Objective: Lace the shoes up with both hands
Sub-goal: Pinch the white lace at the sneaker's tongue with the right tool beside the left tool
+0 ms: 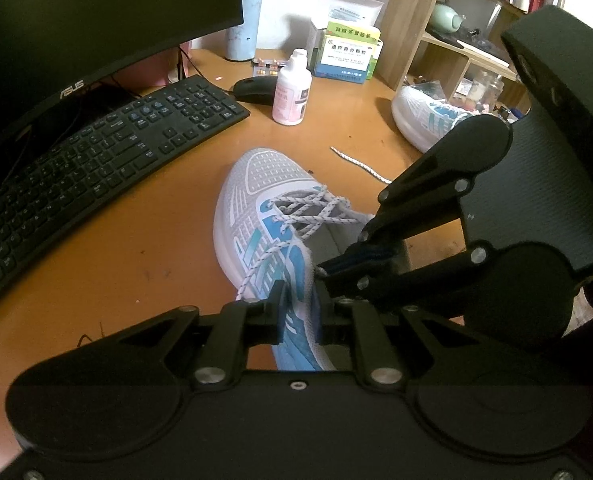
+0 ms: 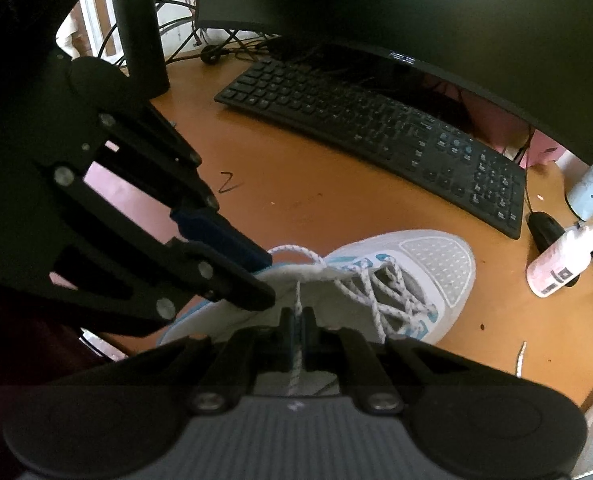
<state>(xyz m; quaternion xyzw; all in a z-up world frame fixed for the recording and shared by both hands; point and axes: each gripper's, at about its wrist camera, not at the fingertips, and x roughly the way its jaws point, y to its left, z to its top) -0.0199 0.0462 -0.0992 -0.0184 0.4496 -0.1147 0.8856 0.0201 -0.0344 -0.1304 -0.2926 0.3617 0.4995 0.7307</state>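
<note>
Left wrist view: the left gripper (image 1: pixel 298 312) is clamped on the side wall of the white and blue shoe (image 1: pixel 264 232) near its collar, one pad outside and one inside the opening. The shoe lies straight ahead of this gripper on the orange worktop (image 1: pixel 136 264), toe pointing away, with the speckled lace (image 1: pixel 308 212) crossed over its tongue. The right gripper (image 1: pixel 322 270) comes in from the right, its tips just beyond the left one and at the collar edge. Farther ahead and to the right a second shoe (image 1: pixel 420 120) sits near the worktop's edge, and a loose lace end (image 1: pixel 360 164) lies between the two shoes. To the left ahead are a black keyboard (image 1: pixel 96 168) and a monitor (image 1: pixel 76 20); straight beyond the shoe stand a white bottle (image 1: pixel 291 88) and a black mouse (image 1: pixel 254 90).

Right wrist view: the right gripper (image 2: pixel 296 326) is pinched tight on a strand of lace (image 2: pixel 296 300) that runs up from between its pads to the shoe's (image 2: pixel 436 268) collar, where it arches in a small loop. The shoe sits directly ahead, toe away and slightly right. The left gripper (image 2: pixel 266 280) reaches in from the left, gripping the collar just beyond the pinched strand. Beyond lie the keyboard (image 2: pixel 376 128) and monitor (image 2: pixel 416 20), with a dark flask (image 2: pixel 140 36) far left.
</note>
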